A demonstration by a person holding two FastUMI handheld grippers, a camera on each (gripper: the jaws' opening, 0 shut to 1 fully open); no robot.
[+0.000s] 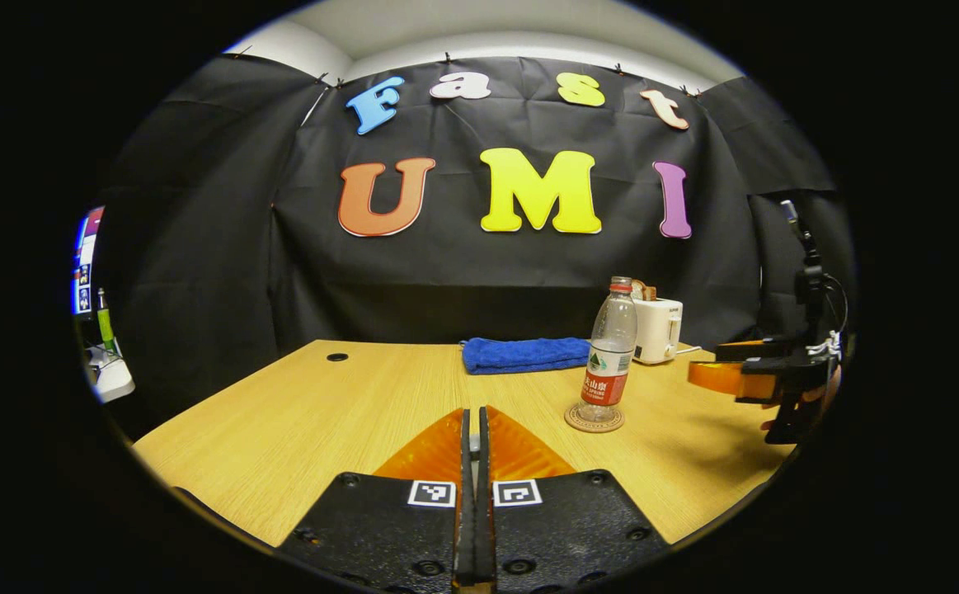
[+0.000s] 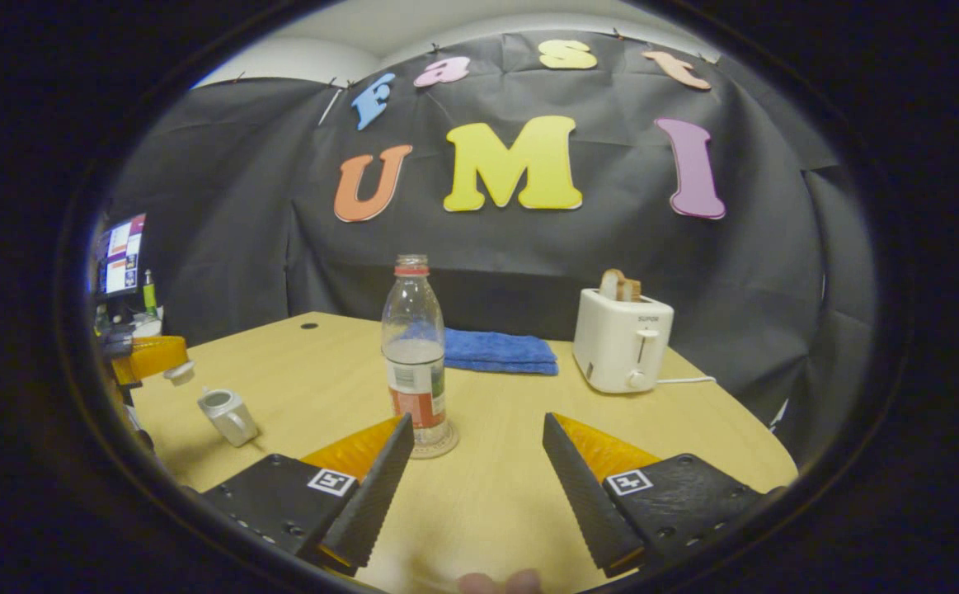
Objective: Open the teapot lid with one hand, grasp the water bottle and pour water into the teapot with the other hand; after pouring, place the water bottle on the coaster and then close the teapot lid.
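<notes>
With the water bottle [image 2: 413, 355] sitting on its coaster [image 2: 444, 448], the right tool [image 2: 475, 429] is gaping wide; the left tool [image 1: 472, 412], seemingly pinching the lid [image 2: 179, 373], is needing to centre over the teapot [image 2: 227, 415] on the worktop [image 2: 495, 495], then lower squarely

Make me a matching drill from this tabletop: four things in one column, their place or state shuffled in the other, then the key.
Things
1. water bottle
2. blue towel
3. toaster
4. teapot

Place or state
A. folded flat at the table's far edge
B. lid off, sitting near the left gripper
C. bread sticking up from its slot
D. upright on the coaster, red cap on

Pairs: 1-D, 2-A, 3-C, 4-B
</notes>
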